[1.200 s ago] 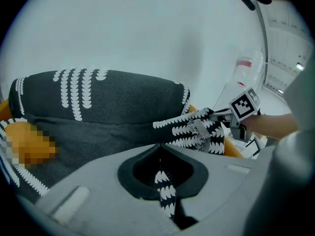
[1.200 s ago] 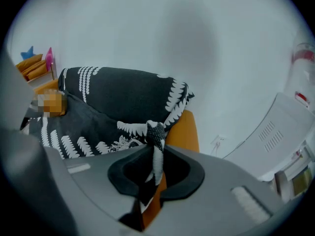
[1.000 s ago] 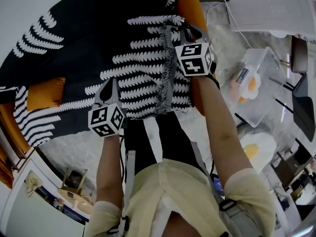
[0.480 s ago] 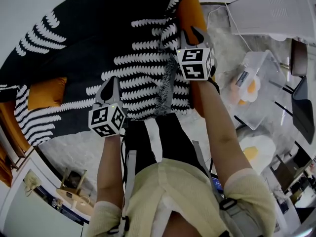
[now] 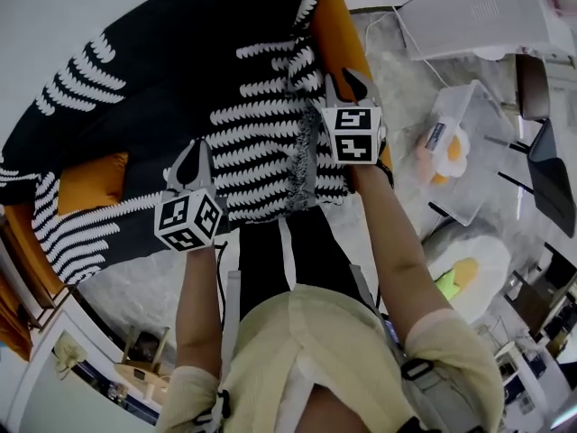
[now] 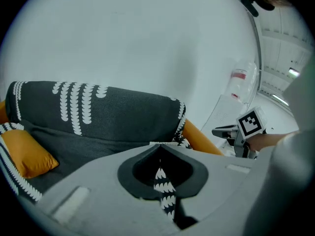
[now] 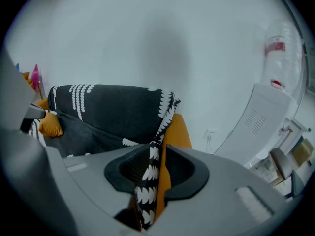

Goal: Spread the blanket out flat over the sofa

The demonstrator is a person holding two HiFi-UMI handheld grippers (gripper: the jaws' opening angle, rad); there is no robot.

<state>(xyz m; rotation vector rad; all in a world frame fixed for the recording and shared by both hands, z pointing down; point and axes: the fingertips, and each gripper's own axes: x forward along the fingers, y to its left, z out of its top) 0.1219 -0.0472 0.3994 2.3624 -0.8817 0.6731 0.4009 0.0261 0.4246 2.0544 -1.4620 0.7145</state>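
Note:
A black blanket (image 5: 180, 88) with white fern stripes covers the orange sofa (image 5: 347, 34) from back to seat. Its fringed front part hangs over the seat edge between my two grippers. My left gripper (image 5: 194, 148) is at the front edge, left of the fringe, shut on a strip of the blanket (image 6: 165, 193) that hangs out under the left gripper (image 6: 158, 145). My right gripper (image 5: 343, 79) is by the sofa's right arm. In the right gripper view the right gripper (image 7: 158, 149) has its jaws apart and the blanket's edge (image 7: 146, 183) runs loose between them, with orange showing beside it.
An orange cushion (image 5: 88, 180) lies on the blanket at the left. A clear low table (image 5: 464, 147) with small items stands right of the sofa, a white appliance (image 5: 478, 12) behind it and a dark chair (image 5: 550, 165) further right. A wooden stool (image 5: 140, 350) is at the lower left.
The right gripper's jaws have parted around the blanket's right edge, and that edge has settled nearer the sofa arm. The left gripper keeps its hold and has barely moved.

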